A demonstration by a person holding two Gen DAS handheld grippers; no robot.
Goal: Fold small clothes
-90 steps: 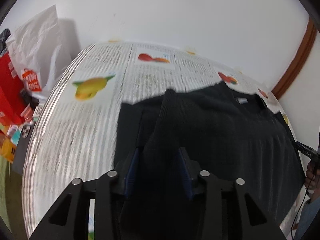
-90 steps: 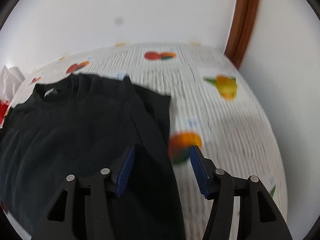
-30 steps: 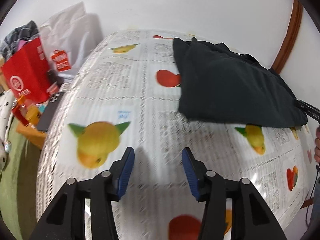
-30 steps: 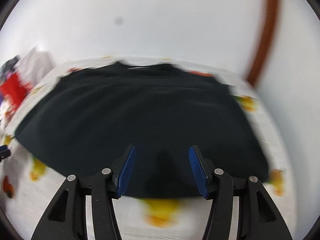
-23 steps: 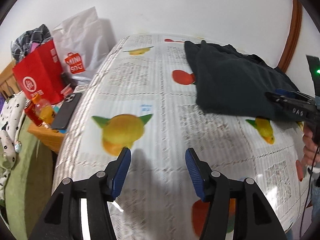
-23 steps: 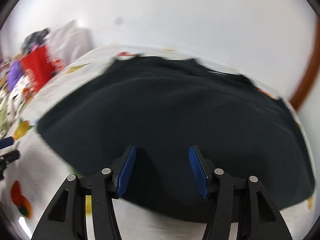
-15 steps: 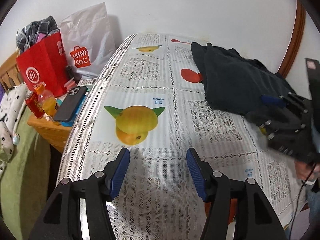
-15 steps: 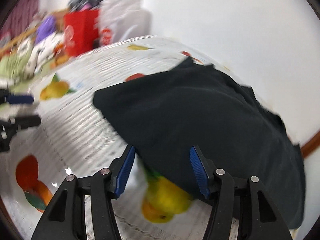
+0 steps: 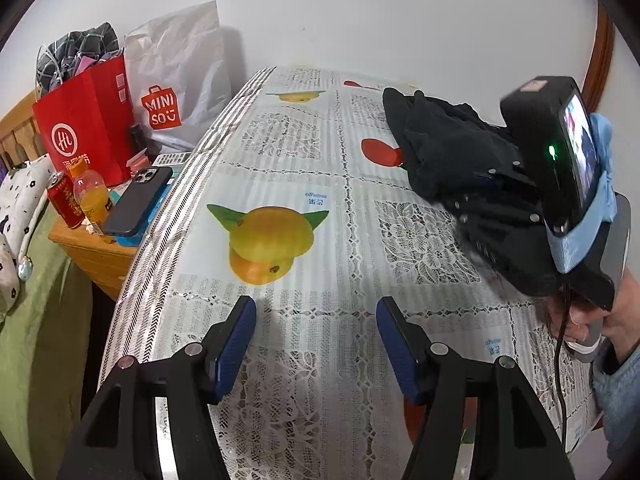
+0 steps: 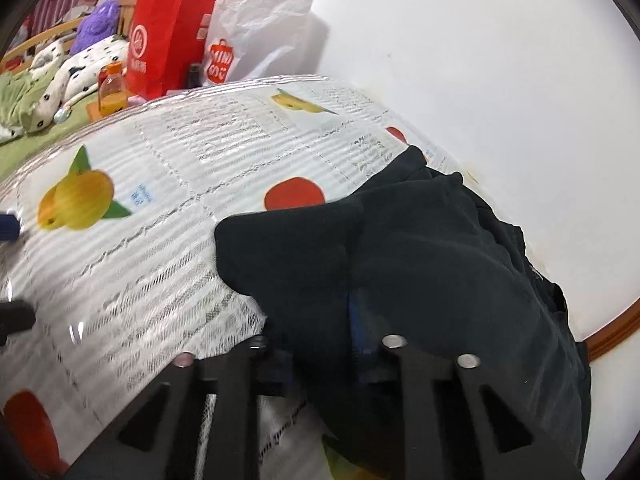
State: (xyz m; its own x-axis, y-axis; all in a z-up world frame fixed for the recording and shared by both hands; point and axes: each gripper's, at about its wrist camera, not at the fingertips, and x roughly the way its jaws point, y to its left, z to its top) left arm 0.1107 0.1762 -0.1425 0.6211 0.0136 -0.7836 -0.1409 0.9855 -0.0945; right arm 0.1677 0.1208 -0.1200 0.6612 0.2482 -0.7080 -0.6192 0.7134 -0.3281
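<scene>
Right gripper at the frame bottom is closing its jaws on the near edge of the black garment, fabric bunched between them. Left gripper hangs released, jaws opening over bare tablecloth with lots of room. Cloth hides most of the right fingers.

Left tongs opening, right tongs closing on cloth

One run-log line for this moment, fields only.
left tongs: opening, empty, over tablecloth | right tongs: closing on black garment edge | garment: folded, on table
</scene>
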